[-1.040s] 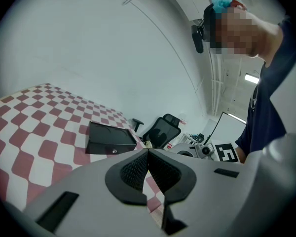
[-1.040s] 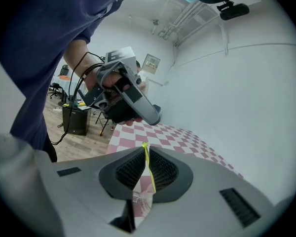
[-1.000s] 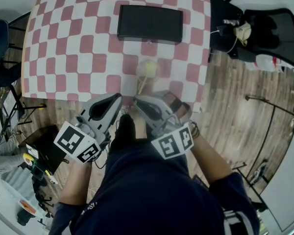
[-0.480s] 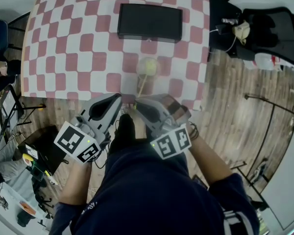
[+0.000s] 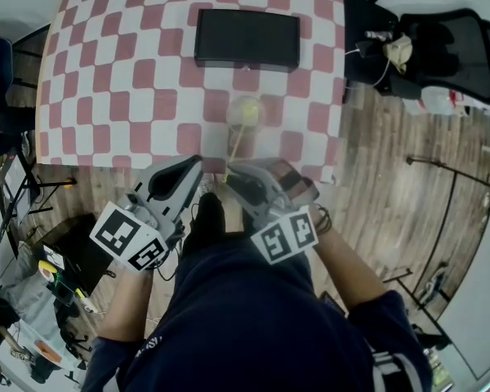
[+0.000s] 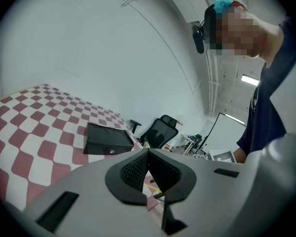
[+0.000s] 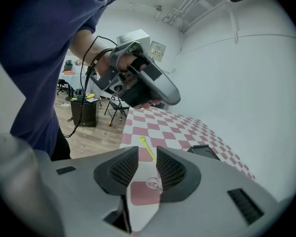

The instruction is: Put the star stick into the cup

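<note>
Risks toppling cup [image 5: 247,113] near box [image 5: 247,39] by snagging leaning stick [image 5: 236,143], loose between opening right gripper [image 7: 147,153]; left gripper [image 6: 148,153] pressed together, empty

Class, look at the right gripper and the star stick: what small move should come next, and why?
Probably draw the right gripper straight back. Its jaws are opening, and the star stick lies loose between them, with its other end already in the cup, so backing off carefully should avoid knocking it.
</note>
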